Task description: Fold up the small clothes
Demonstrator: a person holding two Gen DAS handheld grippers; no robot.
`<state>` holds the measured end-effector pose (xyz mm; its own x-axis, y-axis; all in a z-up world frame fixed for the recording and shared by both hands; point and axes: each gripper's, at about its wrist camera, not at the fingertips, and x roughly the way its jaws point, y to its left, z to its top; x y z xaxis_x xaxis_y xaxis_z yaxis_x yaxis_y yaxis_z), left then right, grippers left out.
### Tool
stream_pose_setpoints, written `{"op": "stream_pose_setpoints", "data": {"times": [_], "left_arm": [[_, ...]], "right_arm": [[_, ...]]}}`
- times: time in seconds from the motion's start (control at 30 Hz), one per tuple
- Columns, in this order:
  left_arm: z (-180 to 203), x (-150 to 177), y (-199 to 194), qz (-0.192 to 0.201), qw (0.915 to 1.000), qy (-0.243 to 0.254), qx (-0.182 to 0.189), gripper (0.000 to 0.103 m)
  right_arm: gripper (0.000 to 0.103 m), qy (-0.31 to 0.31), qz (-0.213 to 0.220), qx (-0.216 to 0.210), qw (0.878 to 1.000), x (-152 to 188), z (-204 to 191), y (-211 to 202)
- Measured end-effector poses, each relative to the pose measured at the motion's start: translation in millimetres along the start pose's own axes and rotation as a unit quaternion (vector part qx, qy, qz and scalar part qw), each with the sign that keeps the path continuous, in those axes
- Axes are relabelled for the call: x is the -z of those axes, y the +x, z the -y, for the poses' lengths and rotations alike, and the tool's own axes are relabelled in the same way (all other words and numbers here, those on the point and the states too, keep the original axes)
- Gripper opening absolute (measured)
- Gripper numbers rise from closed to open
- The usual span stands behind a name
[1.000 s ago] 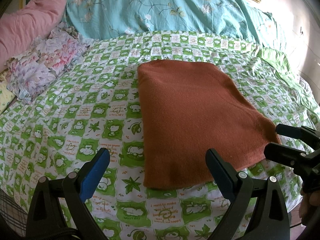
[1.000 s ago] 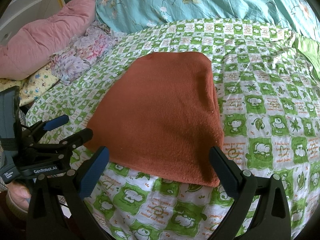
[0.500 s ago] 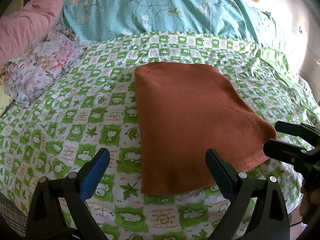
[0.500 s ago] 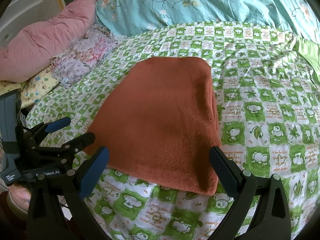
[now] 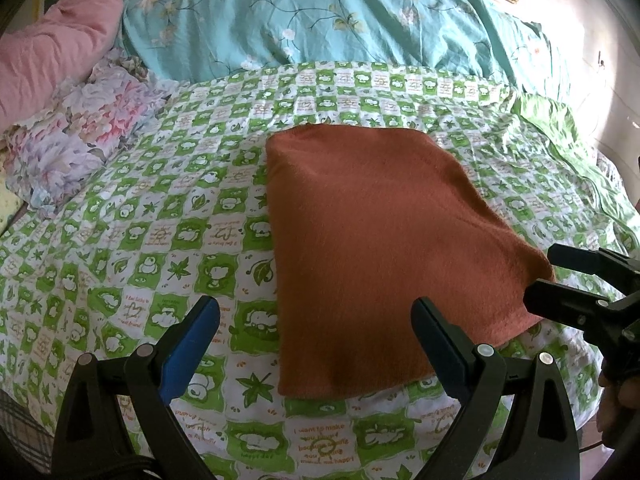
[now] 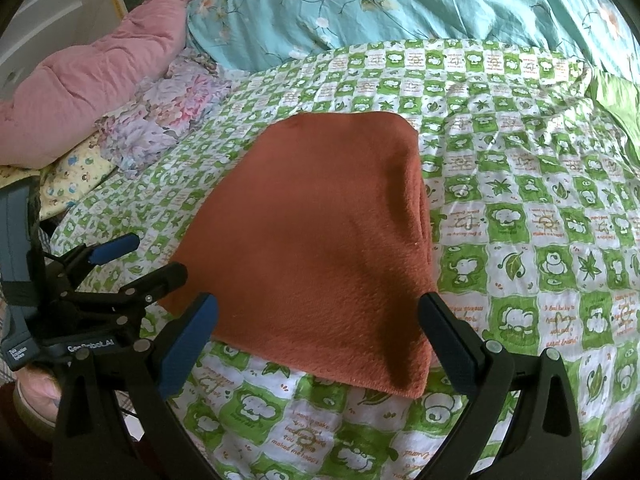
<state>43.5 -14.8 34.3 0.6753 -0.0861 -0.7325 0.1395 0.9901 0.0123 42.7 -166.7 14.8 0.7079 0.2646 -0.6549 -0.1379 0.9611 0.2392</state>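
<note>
A rust-orange folded cloth (image 5: 380,240) lies flat on the green-and-white checked bedsheet (image 5: 160,220); it also shows in the right wrist view (image 6: 320,240). My left gripper (image 5: 316,328) is open and empty, held above the cloth's near left corner. My right gripper (image 6: 320,324) is open and empty above the cloth's near edge. The right gripper shows at the right of the left wrist view (image 5: 560,280). The left gripper shows at the left of the right wrist view (image 6: 136,260).
A teal floral quilt (image 5: 320,20) lies across the back of the bed. A pink quilt (image 6: 100,68) and a floral pillow (image 5: 80,136) lie at the left. A green sheet edge (image 5: 560,128) and a wall are at the right.
Both grippers have drifted slightly back and up from the cloth, so it sits a little farther off in both views. The cloth has not moved. Both grippers stay open.
</note>
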Motion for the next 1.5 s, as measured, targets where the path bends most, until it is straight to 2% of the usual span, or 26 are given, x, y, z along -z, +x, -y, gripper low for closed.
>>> {"op": "stream_pose_setpoints", "data": {"times": [0.6, 0.87, 1.5], "left_arm": [[-3, -7, 4, 0.002, 1.0, -0.002, -0.002, 0.097], [-1, -12, 4, 0.005, 1.0, 0.003, 0.0, 0.097], [-3, -37, 15, 0.001, 1.0, -0.004, -0.002, 0.097]], "right_arm": [[0.1, -0.002, 0.004, -0.003, 1.0, -10, -2, 7], [0.1, -0.001, 0.009, -0.003, 1.0, -11, 11, -5], [0.1, -0.002, -0.001, -0.011, 1.0, -28, 20, 8]]}}
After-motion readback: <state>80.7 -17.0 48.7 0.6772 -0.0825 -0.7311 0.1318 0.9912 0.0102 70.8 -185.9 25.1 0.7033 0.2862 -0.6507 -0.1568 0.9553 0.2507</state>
